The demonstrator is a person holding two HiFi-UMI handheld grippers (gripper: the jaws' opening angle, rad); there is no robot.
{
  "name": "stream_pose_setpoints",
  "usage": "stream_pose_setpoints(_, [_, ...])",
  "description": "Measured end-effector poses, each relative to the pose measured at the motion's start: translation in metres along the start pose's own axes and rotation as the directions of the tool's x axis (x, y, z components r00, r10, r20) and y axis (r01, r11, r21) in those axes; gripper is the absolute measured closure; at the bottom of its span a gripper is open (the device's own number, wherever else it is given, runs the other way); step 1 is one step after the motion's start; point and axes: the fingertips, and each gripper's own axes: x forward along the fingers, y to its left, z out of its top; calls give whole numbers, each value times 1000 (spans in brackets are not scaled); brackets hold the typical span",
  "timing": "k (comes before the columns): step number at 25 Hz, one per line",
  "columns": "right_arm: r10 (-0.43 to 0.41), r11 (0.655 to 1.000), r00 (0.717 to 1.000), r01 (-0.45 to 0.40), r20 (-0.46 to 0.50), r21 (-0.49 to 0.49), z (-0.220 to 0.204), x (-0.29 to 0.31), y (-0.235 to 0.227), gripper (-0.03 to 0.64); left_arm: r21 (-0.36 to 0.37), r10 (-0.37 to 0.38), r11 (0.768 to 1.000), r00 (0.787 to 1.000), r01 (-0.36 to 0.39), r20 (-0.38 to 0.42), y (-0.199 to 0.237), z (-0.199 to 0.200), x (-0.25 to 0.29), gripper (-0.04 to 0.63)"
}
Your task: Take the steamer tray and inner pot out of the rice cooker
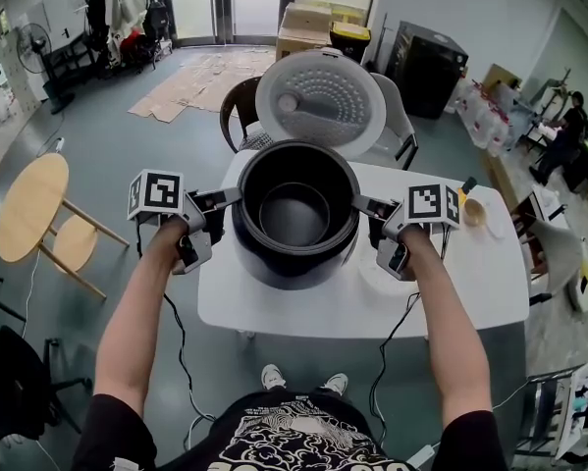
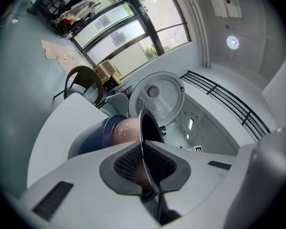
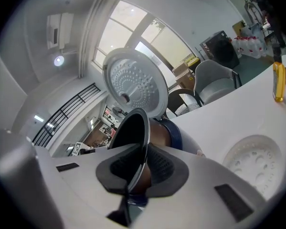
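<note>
The black inner pot (image 1: 295, 204) hangs partly out of the dark blue rice cooker (image 1: 274, 271), whose lid (image 1: 320, 101) stands open behind it. My left gripper (image 1: 233, 197) is shut on the pot's left rim and my right gripper (image 1: 362, 204) on its right rim. In the left gripper view the thin rim (image 2: 145, 128) runs between the pads of the left gripper (image 2: 143, 168), with the pot's copper wall above the cooker body (image 2: 92, 135). The right gripper view shows the right gripper (image 3: 142, 168) clamped on the rim (image 3: 142, 128) likewise. The white perforated steamer tray (image 3: 252, 161) lies on the table to the right.
The white table (image 1: 470, 283) carries a small wooden cup (image 1: 474, 211) and a yellow item (image 3: 278, 82) at its right end. A grey chair (image 1: 397, 126) stands behind the cooker. A round wooden table (image 1: 33, 204) is on the floor at the left.
</note>
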Motion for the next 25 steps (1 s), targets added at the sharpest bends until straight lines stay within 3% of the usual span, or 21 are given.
stream_pose_setpoints(11, [-19, 992, 992, 34, 126, -121, 8, -22, 38, 565, 150, -38, 988, 995, 23, 95, -41, 9, -25, 566])
stream_pose_setpoints(17, [-5, 985, 983, 36, 184, -170, 4, -42, 48, 563, 242, -54, 970, 990, 21, 130, -61, 2, -31, 565])
stream_pose_setpoints(25, [23, 977, 965, 34, 262, -209, 4, -85, 57, 561, 300, -78, 953, 985, 28, 155, -101, -13, -27, 563])
